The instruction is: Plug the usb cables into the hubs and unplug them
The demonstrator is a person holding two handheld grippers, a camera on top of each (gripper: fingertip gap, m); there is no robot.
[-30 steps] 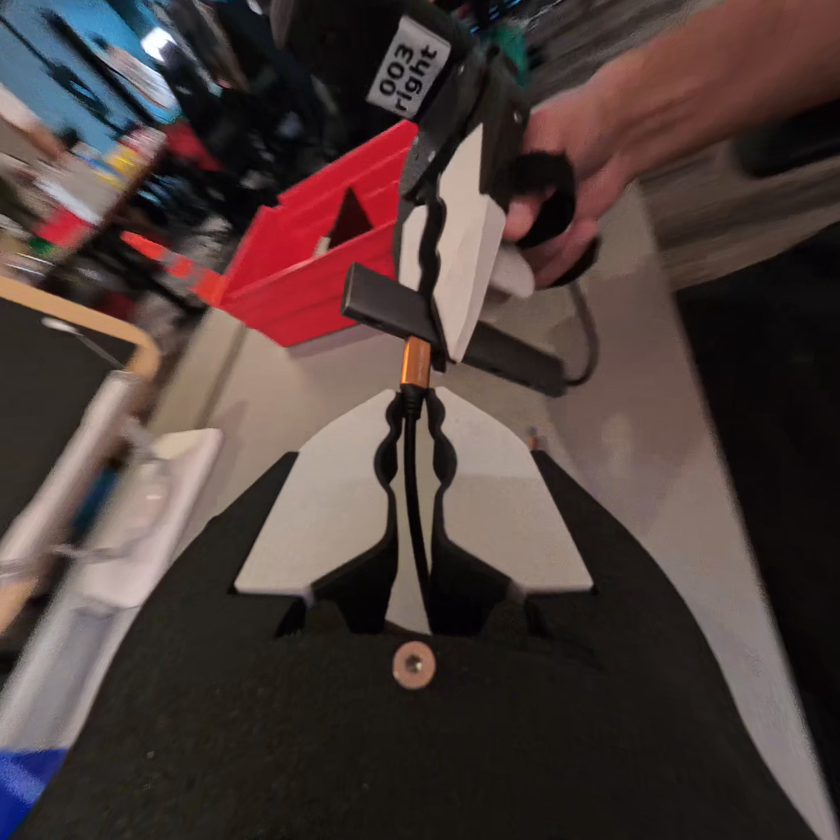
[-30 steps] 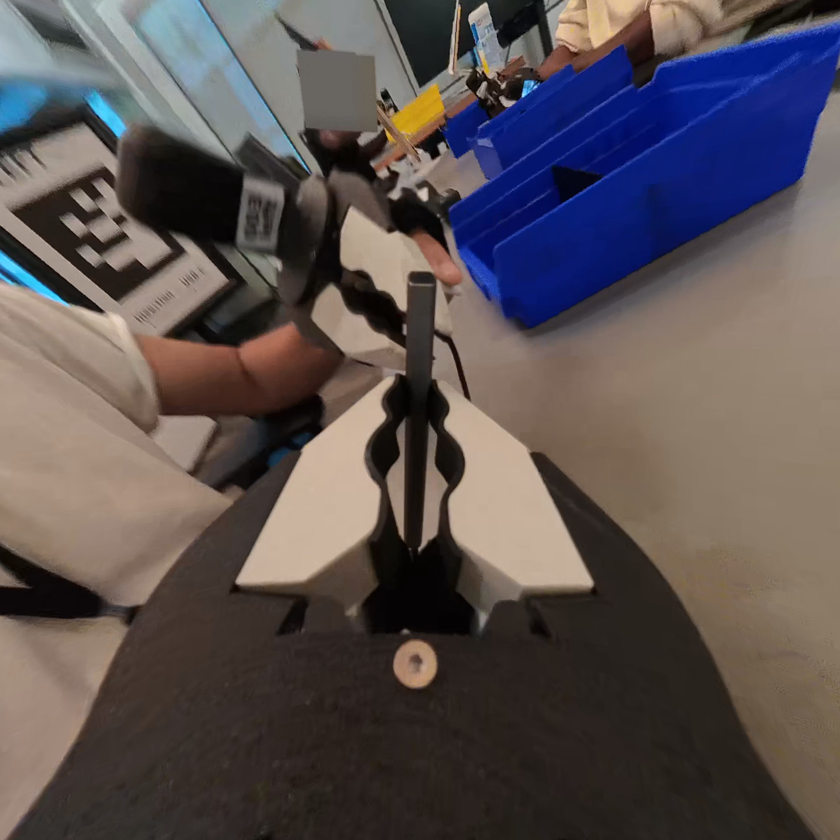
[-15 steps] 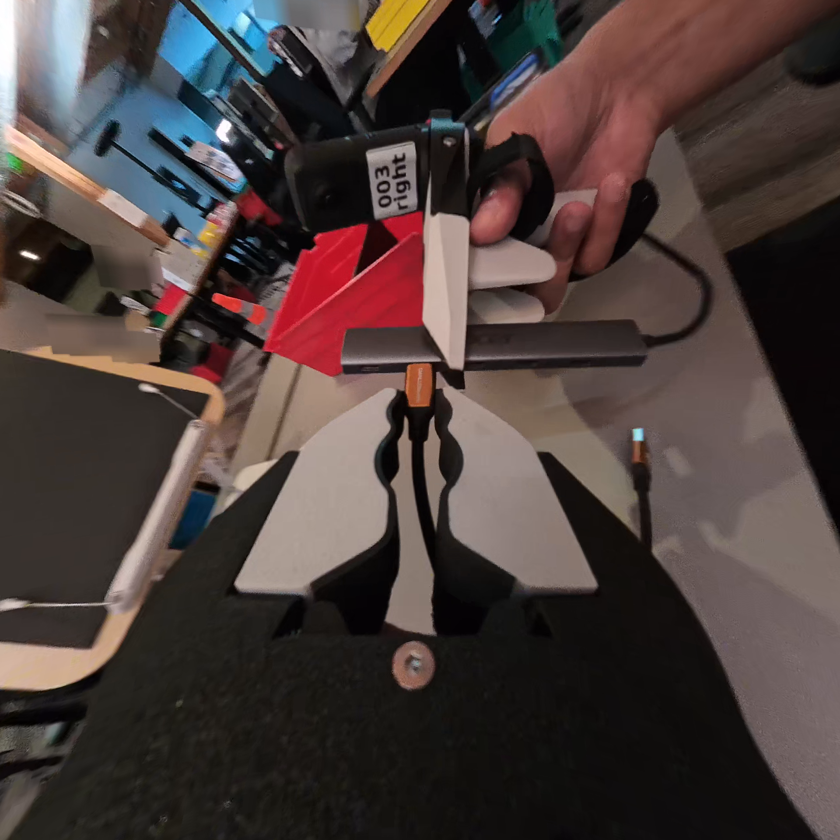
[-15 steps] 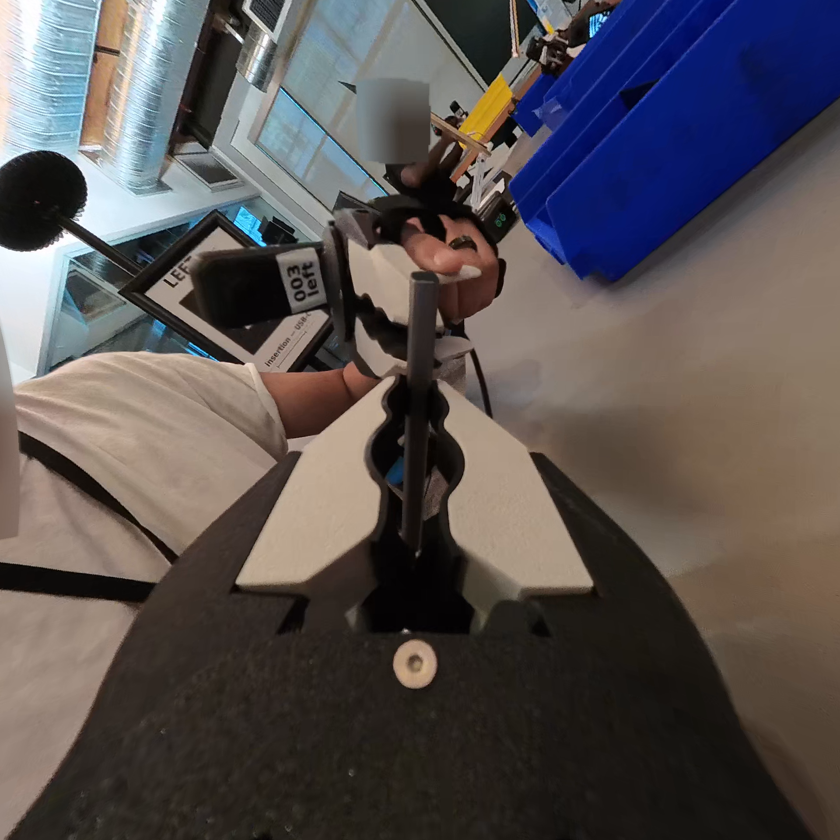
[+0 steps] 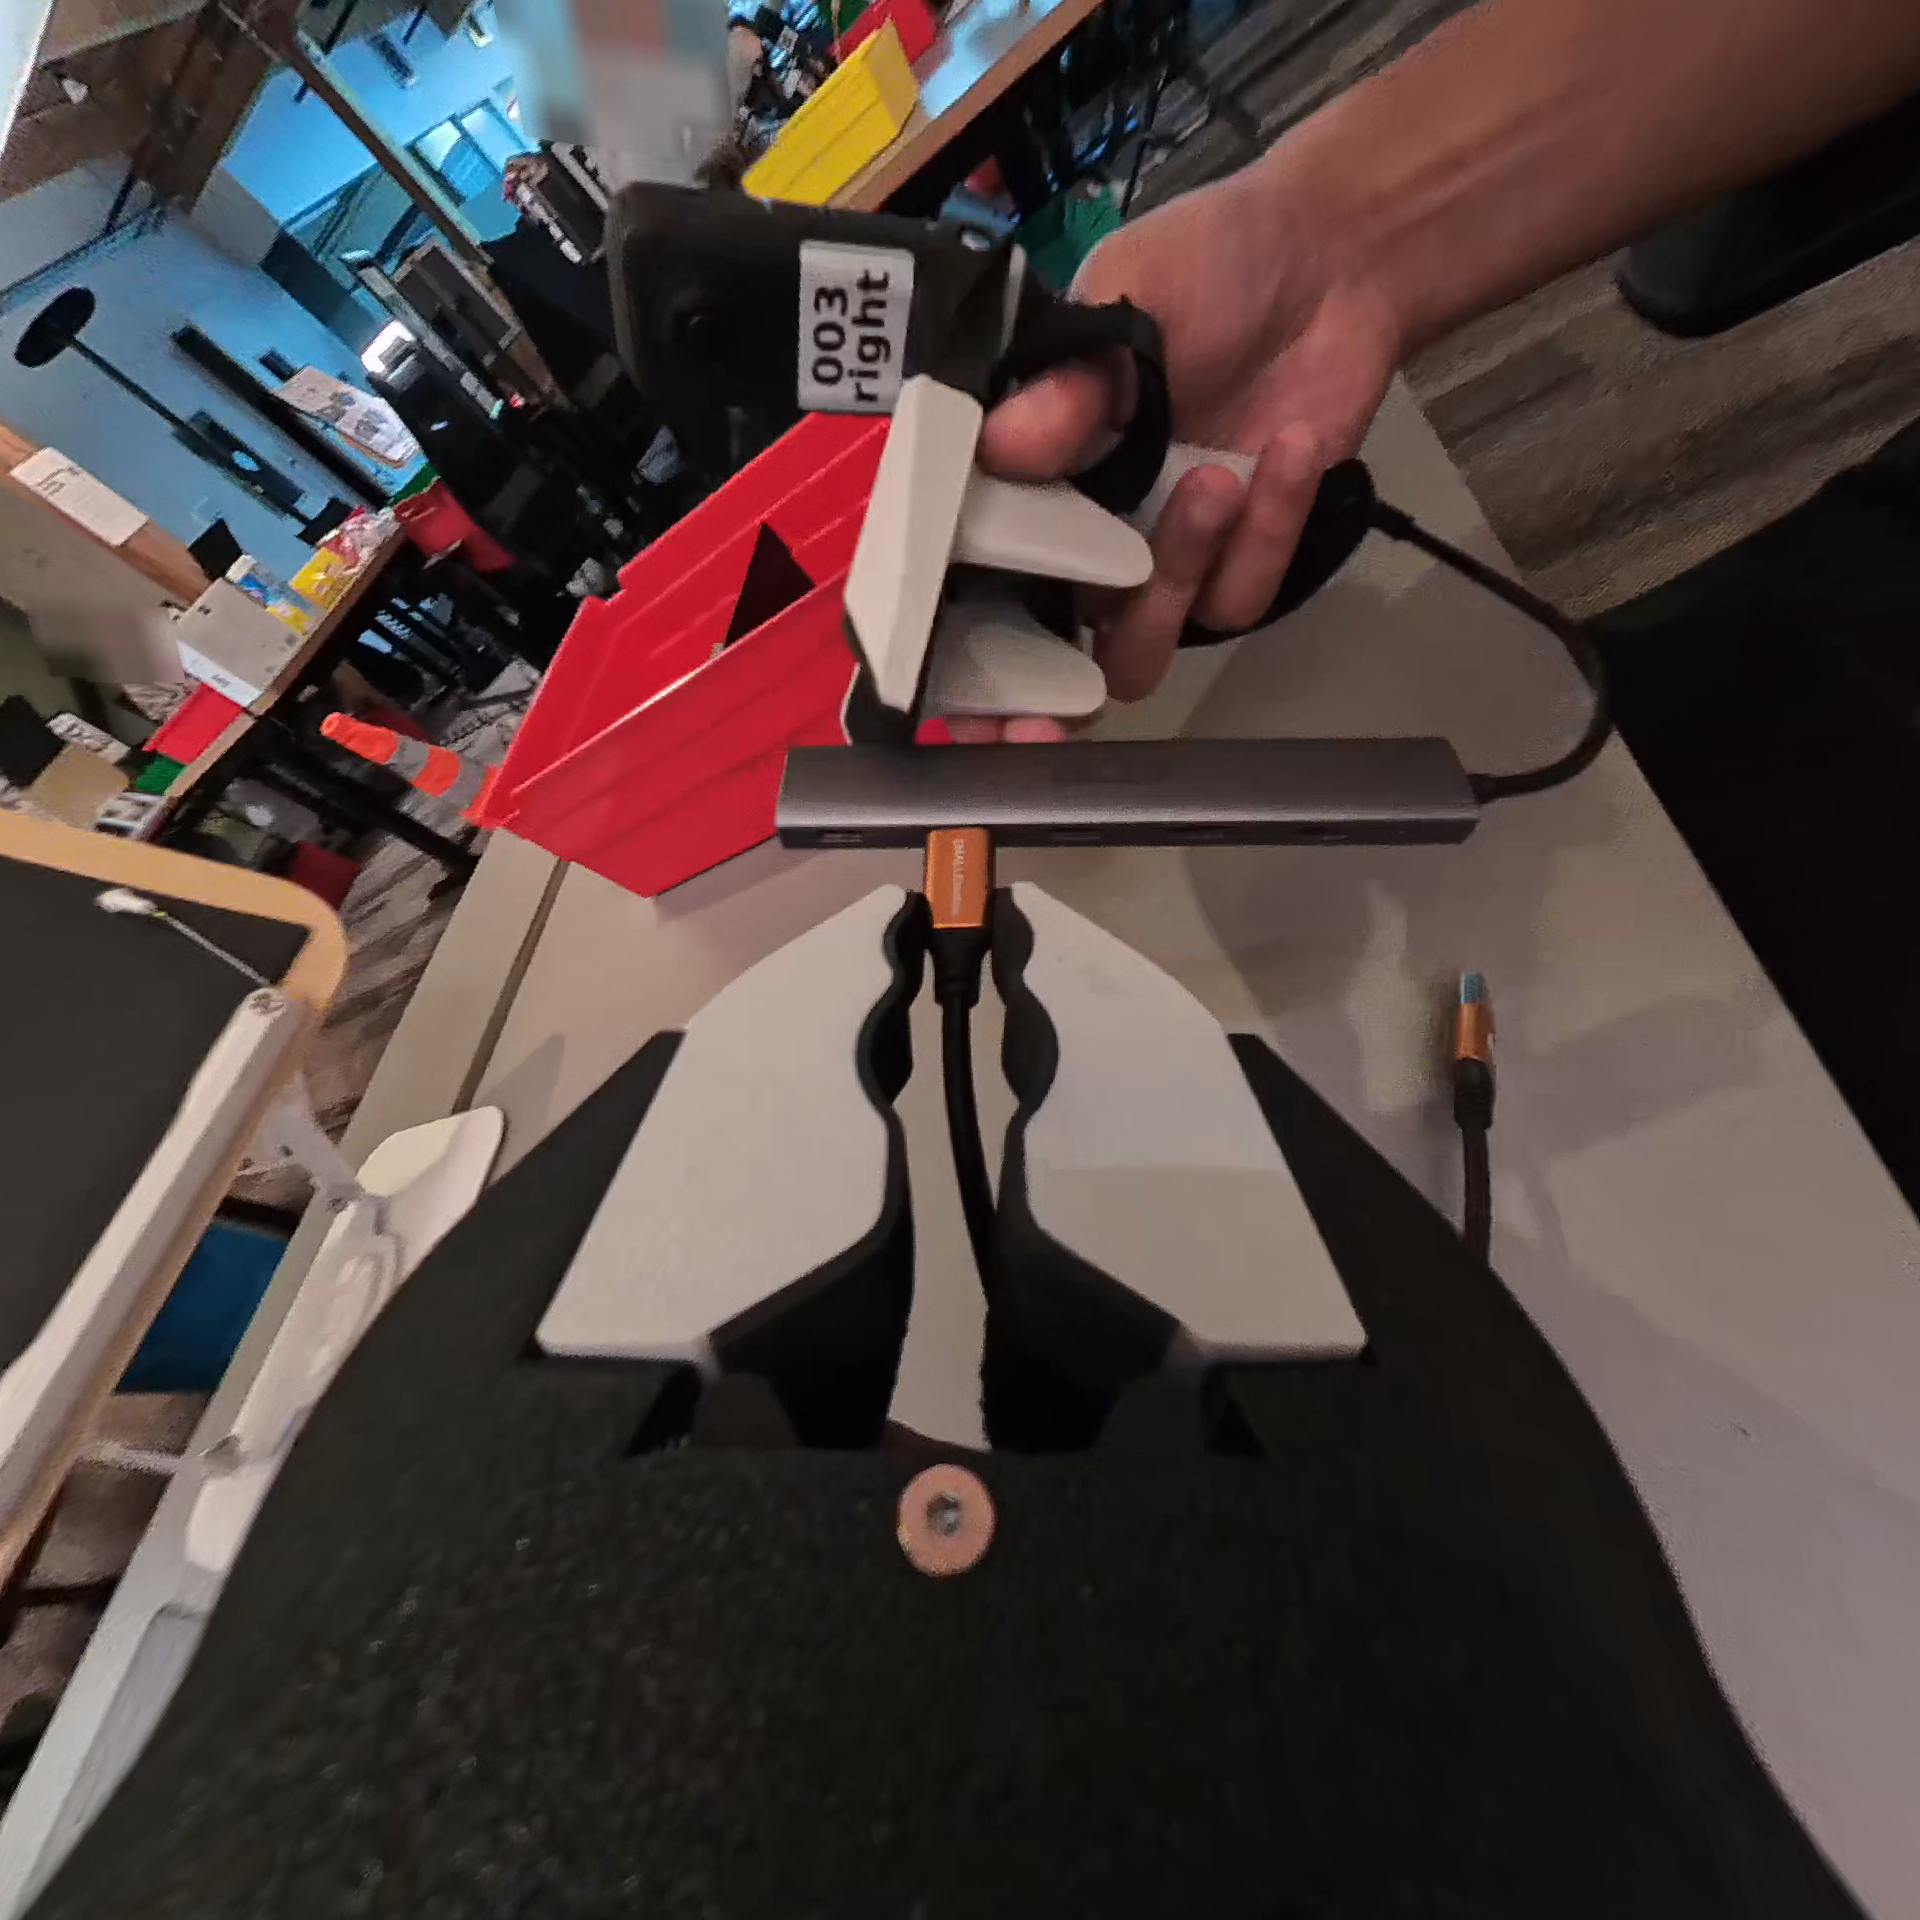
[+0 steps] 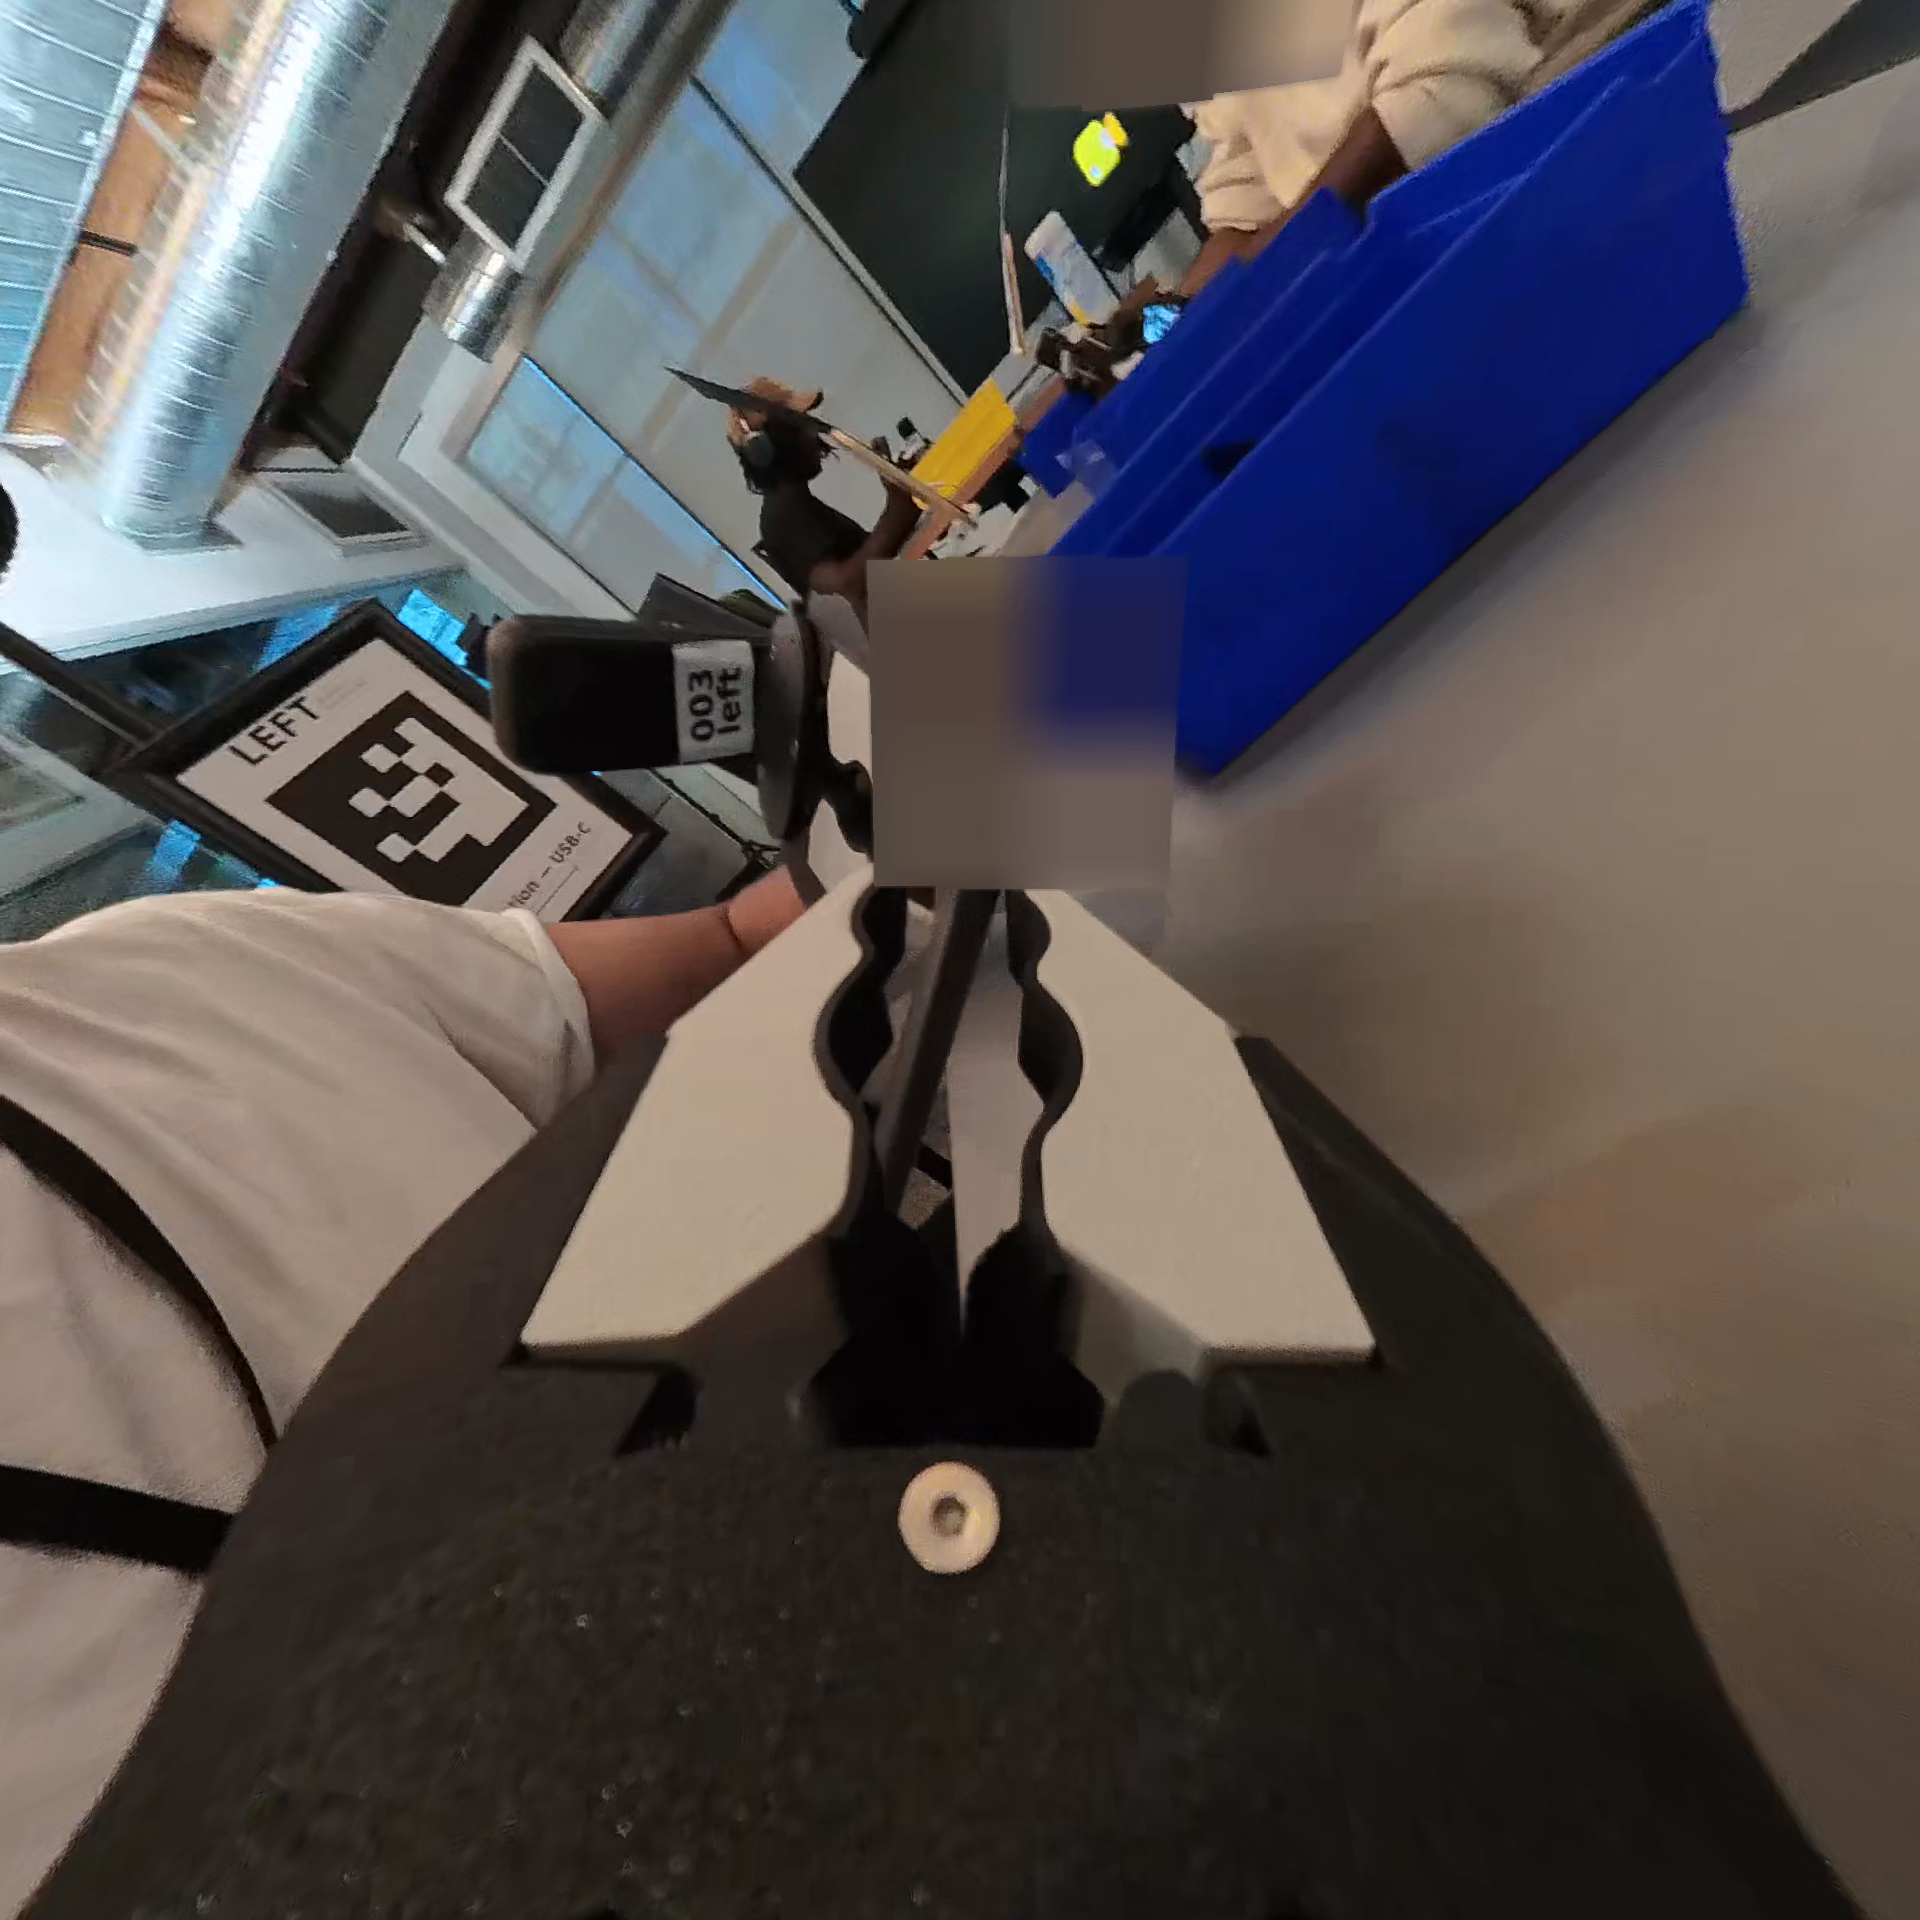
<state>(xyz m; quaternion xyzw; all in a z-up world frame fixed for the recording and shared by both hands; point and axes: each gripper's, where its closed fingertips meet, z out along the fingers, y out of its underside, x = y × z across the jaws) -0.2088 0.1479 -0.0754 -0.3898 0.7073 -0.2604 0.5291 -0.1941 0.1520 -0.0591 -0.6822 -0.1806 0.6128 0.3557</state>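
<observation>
My left gripper [image 5: 956, 909] is shut on a black cable just behind its orange plug [image 5: 958, 873]. The plug sits in a port near the left end of the grey hub [image 5: 1127, 795], which hangs level above the table. My right gripper [image 5: 883, 717], held by a hand, reaches the hub's top edge from above. In the right wrist view my right gripper [image 6: 940, 914] has its jaws slightly apart, and the hub [image 6: 925, 1049] lies tilted between them with gaps on both sides. A mosaic patch hides the hub's far end.
A second cable with an orange plug [image 5: 1473, 1039] lies loose on the grey table [image 5: 1662, 1299] to the right. A red bin [image 5: 686, 717] stands behind the hub. Blue bins [image 6: 1403, 468] stand at the back. A framed marker board [image 6: 395, 790] and a person's white sleeve [image 6: 260, 1091] are at left. Left and right tips are no more than a few centimetres apart.
The right jaws have widened around the hub, which now sits tilted between them. The right finger has drawn back from across the hub's front to its top edge. The plug stays in its port.
</observation>
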